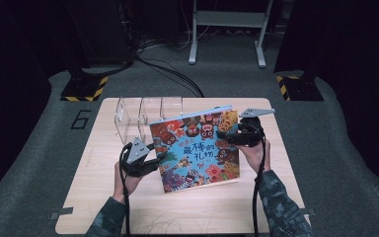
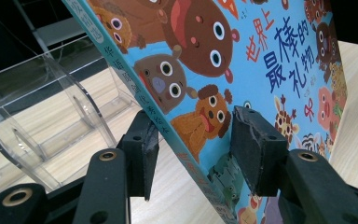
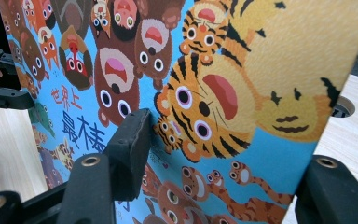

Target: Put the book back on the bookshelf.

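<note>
A picture book (image 1: 197,148) with cartoon animals on a blue cover stands tilted over the middle of the wooden table (image 1: 98,202). My left gripper (image 1: 160,157) is shut on its spine edge. In the left gripper view my left gripper (image 2: 198,149) has one pad behind the book (image 2: 261,70) and one on the cover. My right gripper (image 1: 223,134) is at the upper right edge. In the right gripper view my right gripper (image 3: 228,163) straddles the book (image 3: 214,93) with its jaws wide apart, open, the left pad in front of the cover.
A clear plastic organizer (image 1: 143,116) with upright dividers stands just behind the book's left side, close beside my left gripper in its own view (image 2: 42,102). Cables and metal stand legs (image 1: 227,29) lie on the floor beyond the table.
</note>
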Tool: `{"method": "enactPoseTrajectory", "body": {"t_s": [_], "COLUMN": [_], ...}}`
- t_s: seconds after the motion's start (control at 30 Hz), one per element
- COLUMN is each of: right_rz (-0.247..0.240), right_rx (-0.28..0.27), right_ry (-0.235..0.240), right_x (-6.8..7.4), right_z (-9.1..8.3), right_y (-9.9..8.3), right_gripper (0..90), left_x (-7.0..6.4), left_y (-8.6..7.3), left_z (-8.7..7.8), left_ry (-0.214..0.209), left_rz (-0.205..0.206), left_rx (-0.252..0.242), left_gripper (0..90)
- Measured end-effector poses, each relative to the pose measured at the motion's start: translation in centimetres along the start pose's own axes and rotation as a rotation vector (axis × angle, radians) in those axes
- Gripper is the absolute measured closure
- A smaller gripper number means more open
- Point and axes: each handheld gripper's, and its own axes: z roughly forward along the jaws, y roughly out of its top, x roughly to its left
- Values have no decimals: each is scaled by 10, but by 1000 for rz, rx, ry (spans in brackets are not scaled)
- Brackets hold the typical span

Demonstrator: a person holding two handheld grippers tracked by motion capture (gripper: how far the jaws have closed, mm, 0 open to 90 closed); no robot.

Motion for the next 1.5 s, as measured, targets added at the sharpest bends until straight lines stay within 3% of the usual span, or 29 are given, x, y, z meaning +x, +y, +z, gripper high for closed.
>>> {"method": "enactPoseTrajectory", "body": {"t_s": [0.17,0.37,0.47,0.83,1.0,1.03,1.2,1.4,1.5], "right_rz": [1,-2,-8,-48,-71,-76,-86,-95,-99], "right_rx": [-2,-3,-3,0,5,4,-2,-9,-13], "right_ry": [10,18,17,-2,-9,-9,0,0,-3], "right_x": [-1,-1,-1,4,7,7,7,8,8], "right_z": [0,-2,-2,0,2,2,1,-1,-1], "right_y": [-1,-1,-1,0,1,1,0,-2,-2], "right_gripper": [422,421,413,402,403,403,409,415,414], "left_x": [0,-1,0,2,9,10,14,17,17], "left_y": [2,4,7,6,2,0,1,3,3], "left_z": [-1,-2,-3,-3,-3,-4,-5,-2,-2], "left_ry": [18,20,31,49,20,3,-21,-54,-46], "left_rz": [39,48,78,92,57,26,28,-3,21], "left_rx": [-1,-3,-3,-7,-13,-24,-16,-7,-15], "left_gripper": [525,525,525,529,552,557,567,562,565]}}
